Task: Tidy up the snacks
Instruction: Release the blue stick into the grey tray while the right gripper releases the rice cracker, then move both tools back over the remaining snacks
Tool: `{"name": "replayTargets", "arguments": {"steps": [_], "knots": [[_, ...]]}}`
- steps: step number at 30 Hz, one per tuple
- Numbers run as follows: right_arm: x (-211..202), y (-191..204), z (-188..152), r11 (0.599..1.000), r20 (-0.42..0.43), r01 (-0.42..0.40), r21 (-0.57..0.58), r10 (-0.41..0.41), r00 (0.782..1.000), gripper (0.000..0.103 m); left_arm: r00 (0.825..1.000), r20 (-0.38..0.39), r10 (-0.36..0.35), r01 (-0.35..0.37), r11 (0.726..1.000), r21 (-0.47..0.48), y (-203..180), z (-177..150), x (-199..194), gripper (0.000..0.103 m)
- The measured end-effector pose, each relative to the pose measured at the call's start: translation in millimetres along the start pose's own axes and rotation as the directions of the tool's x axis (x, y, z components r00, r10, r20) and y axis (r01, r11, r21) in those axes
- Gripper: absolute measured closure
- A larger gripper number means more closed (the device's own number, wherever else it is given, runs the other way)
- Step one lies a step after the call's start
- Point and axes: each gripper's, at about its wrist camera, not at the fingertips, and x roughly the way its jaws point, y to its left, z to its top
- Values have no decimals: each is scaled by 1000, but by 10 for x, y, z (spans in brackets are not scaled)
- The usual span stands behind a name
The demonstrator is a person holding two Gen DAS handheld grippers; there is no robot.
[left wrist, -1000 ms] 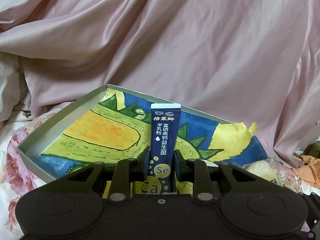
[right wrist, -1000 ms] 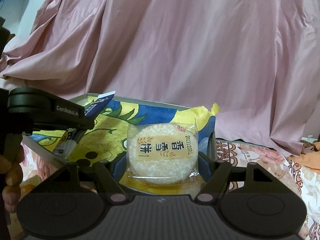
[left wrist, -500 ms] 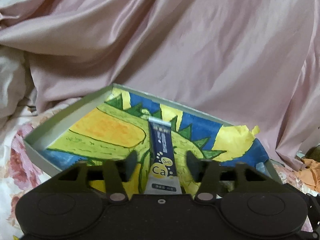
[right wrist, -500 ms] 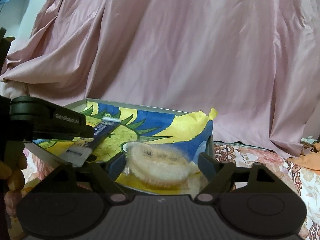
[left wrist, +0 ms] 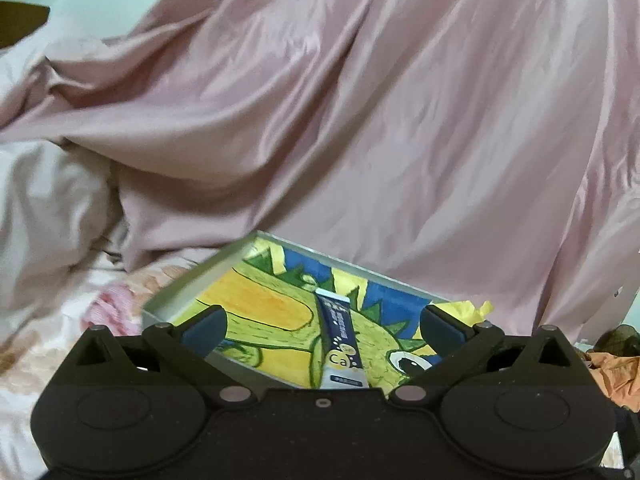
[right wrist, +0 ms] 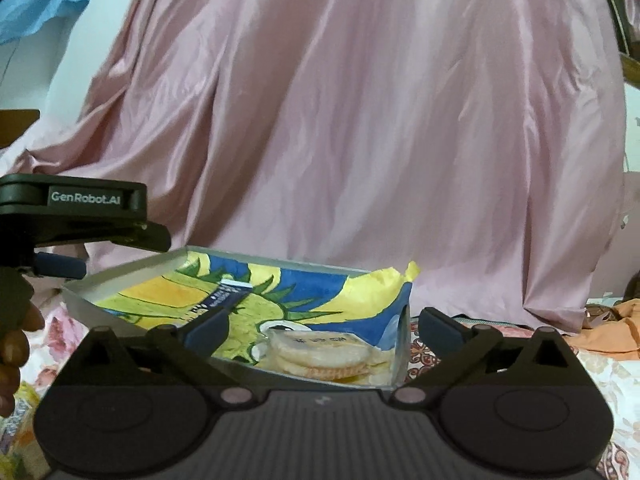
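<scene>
A shallow white tray [left wrist: 188, 284] lined with a yellow, green and blue dinosaur painting rests on the bed. A dark blue stick sachet [left wrist: 340, 340] lies flat in it. My left gripper [left wrist: 324, 328] hovers over the tray's near edge, its jaws opening wide and touching nothing. In the right wrist view, a clear-wrapped round rice cracker pack [right wrist: 320, 350] lies in the near right corner of the tray [right wrist: 120, 276], with the sachet [right wrist: 224, 298] further left. My right gripper [right wrist: 324, 326] is just short of the pack, its jaws opening and clear of it.
Pink satin cloth [left wrist: 360, 120] is draped close behind the tray. A floral bedsheet [left wrist: 60, 340] surrounds it. Orange cloth [right wrist: 608, 328] lies at the right. A person's hand [right wrist: 16, 344] holds the left gripper's body [right wrist: 72, 200] at the tray's left.
The left gripper let go of the sachet, which fell flat into the tray. The right gripper let go of the cracker pack, which dropped into the tray's corner. Both grippers pulled back.
</scene>
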Motion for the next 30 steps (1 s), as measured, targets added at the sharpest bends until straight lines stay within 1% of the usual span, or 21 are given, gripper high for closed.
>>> {"name": "replayTargets", "arguments": {"steps": [6,12,15,21,26,30], "knots": [[-351,72,47,1000,62,10,-18,-9,998,0,999,42,3,-4,1000,26,100,-30,-410,1],[-665,163,7,1000,64,15,-27,-13,998,0,999,50,-8,4,997,76,225,-158,-799,1],[-791,210,-33,1000,46,11,-27,-10,999,0,999,48,-13,8,996,94,283,-241,-936,1],[-1096,229,-161,1000,-9,5,-15,-5,1000,0,1000,11,-24,23,991,132,369,-456,-1170,1],[-1263,234,-225,1000,-63,8,11,-8,998,0,999,-41,-34,39,989,144,432,-624,-1282,1],[-1335,261,-288,1000,-124,7,16,-5,992,0,995,-85,-43,56,986,159,482,-757,-1338,1]]}}
